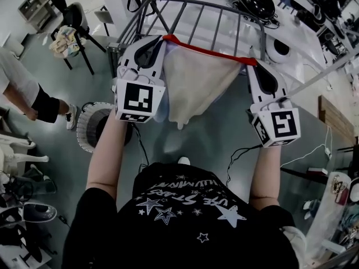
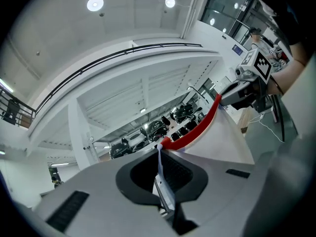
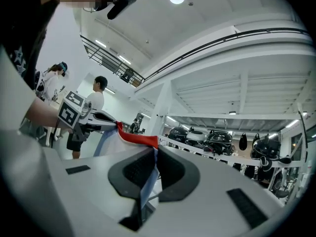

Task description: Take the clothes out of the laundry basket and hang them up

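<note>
A pale garment [image 1: 193, 86] with a red trim [image 1: 208, 50] hangs stretched between my two grippers, just in front of the grey drying rack [image 1: 196, 13]. My left gripper [image 1: 164, 38] is shut on the trim's left end, and my right gripper [image 1: 250, 64] is shut on its right end. In the left gripper view the jaws [image 2: 160, 151] pinch thin cloth, and the red trim [image 2: 198, 128] runs off to the right gripper [image 2: 247, 90]. The right gripper view shows its jaws [image 3: 154, 153] closed on cloth, with the trim [image 3: 136, 138] leading to the left gripper [image 3: 94, 116].
A round white laundry basket [image 1: 92, 126] stands on the floor at the left, under my left arm. A seated person [image 1: 25, 91] is at the far left, with a chair holding clothes [image 1: 70, 35] behind. Cables [image 1: 241, 153] lie on the floor at the right.
</note>
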Tool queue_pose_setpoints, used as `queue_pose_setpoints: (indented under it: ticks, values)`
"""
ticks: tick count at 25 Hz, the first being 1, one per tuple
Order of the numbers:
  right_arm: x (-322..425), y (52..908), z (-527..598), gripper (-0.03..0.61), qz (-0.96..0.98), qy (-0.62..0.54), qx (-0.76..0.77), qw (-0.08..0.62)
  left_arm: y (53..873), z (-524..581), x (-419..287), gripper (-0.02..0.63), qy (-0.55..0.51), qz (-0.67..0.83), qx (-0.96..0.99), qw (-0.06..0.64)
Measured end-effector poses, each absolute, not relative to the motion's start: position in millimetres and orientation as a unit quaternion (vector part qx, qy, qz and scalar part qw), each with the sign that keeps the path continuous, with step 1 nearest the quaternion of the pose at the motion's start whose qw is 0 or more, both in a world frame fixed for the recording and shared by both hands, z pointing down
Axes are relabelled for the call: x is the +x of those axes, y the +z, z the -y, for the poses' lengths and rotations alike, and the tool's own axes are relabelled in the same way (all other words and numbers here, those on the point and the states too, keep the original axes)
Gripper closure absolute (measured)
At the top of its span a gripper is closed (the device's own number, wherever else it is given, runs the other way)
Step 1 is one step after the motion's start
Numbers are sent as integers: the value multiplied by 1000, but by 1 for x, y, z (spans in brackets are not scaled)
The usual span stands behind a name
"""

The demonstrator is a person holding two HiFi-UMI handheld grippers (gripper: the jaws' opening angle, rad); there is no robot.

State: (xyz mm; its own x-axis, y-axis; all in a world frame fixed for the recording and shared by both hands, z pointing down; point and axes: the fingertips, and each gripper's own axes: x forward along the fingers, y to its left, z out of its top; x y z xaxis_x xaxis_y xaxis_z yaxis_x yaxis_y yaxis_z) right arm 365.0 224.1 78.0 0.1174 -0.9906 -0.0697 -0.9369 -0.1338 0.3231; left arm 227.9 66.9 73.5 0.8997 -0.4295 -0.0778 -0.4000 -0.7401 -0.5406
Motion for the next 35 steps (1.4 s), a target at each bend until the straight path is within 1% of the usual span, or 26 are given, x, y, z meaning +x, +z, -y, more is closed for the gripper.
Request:
queue_pose_setpoints:
  ticks: [4,9,14,19,30,35]
  values:
    - [384,74,-217,560,651,-139,740,98,72,-63,243,589,-28,-229,-930,285]
    - [406,70,-205,560,635,-158,747,114,71,-52,262,589,-29,-233,-930,283]
    - [431,71,-191,560,617,-148,765,111,67,-33,289,589,-23,-230,-930,285]
    - [467,62,-167,560,592,-140,787,105,55,-2,327,589,-9,-211,-932,293]
    - [555,49,-91,560,549,-138,814,131,47,81,422,589,11,-176,-940,293]
    - [588,39,-61,560,529,-140,825,144,39,112,453,589,23,-162,-941,297]
